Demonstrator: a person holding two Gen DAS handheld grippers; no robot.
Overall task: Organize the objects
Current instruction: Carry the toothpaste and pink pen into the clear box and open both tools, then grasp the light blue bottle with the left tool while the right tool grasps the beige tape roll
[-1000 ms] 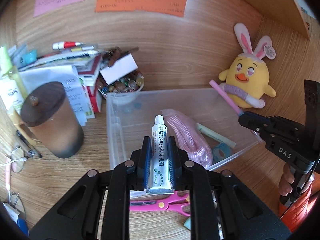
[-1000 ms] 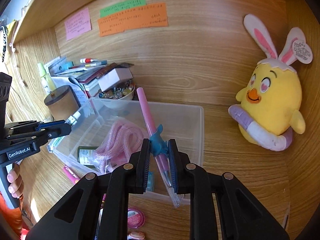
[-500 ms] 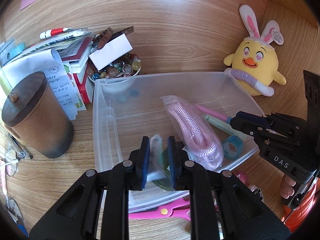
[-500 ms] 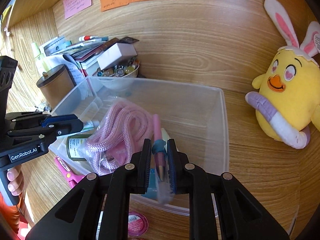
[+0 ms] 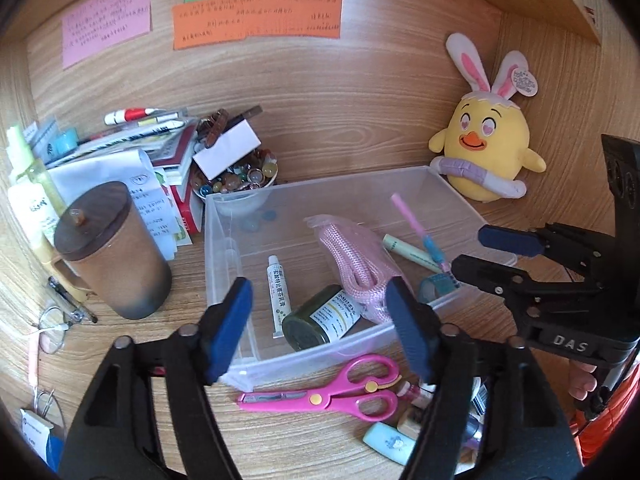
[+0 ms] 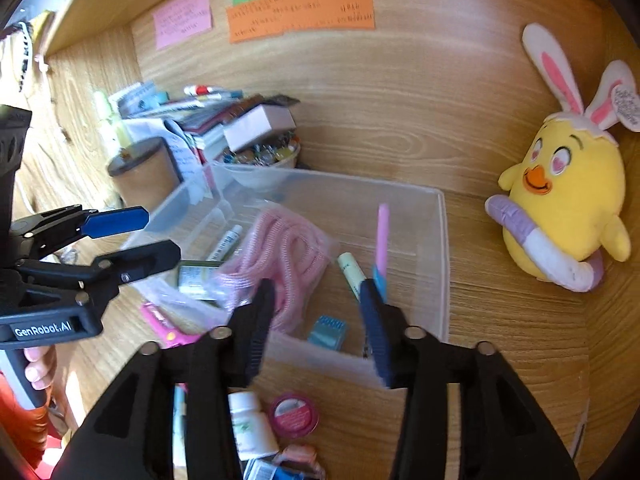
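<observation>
A clear plastic bin (image 5: pixel 320 184) stands on the wooden desk. In it lie a white ointment tube (image 5: pixel 278 292), a pink pen with a blue clip (image 5: pixel 416 228), a bagged pink rope (image 5: pixel 352 256), a dark bottle (image 5: pixel 320 320), a pale green marker (image 5: pixel 408 252) and a tape roll (image 5: pixel 434 284). My left gripper (image 5: pixel 316 292) hovers over the bin's near wall, jaws opening, nothing between its pads. My right gripper (image 6: pixel 316 292) is also opening above the bin (image 6: pixel 444 264). The pen (image 6: pixel 382 236) lies free beside its right finger.
Pink scissors (image 5: pixel 328 392) and small items lie in front of the bin. A brown lidded cup (image 5: pixel 112 252), a stack of books and a bowl of beads (image 5: pixel 236 180) crowd the left. A yellow plush chick (image 5: pixel 488 156) sits at the back right.
Both grippers dipped into the bin, then opened and drew back. The tube left the left gripper and the pink pen left the right one; both now lie in the bin.
</observation>
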